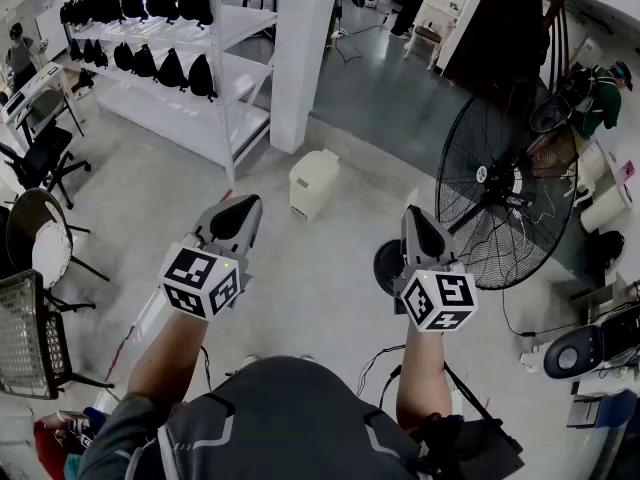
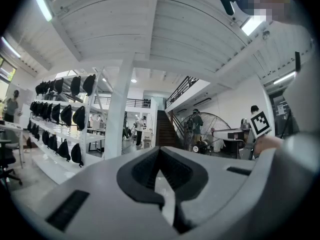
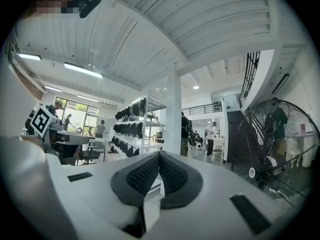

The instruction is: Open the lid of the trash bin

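**Both grippers shut and empty, short of the closed bin**

Cream-white, boxy plastic trash bin (image 1: pixel 313 183) on the grey floor just beside the foot of the white square pillar (image 1: pixel 305 48), on its near side. Rounded lid (image 1: pixel 316 159) down flat on the bin.

Grey left gripper (image 1: pixel 243 204) with its black-and-white marker cube, held out on a bare forearm, nearer the camera than the pillar and a little to its left. Tips aimed roughly toward the bin but apart from it, touching nothing. In the left gripper view, black ribbed pads (image 2: pixel 145 171) brought together at the tips, nothing between them.

Grey right gripper (image 1: pixel 416 214), likewise cube-backed, to the right of the pillar and nearer the camera. Also apart from the bin. In the right gripper view, pads (image 3: pixel 172 174) pressed tip to tip, again gripping nothing.

White metal shelving rack (image 1: pixel 235 103) close to the left of the pillar, hung with rows of black bags (image 1: pixel 170 68). Large black round floor fan (image 1: pixel 510 188) on a stand well to the right of the pillar, past the right gripper. Black office chair (image 1: pixel 40 153) far to the left of the pillar, beyond the rack. Dark staircase well behind the pillar in both gripper views, with several people standing near its foot.
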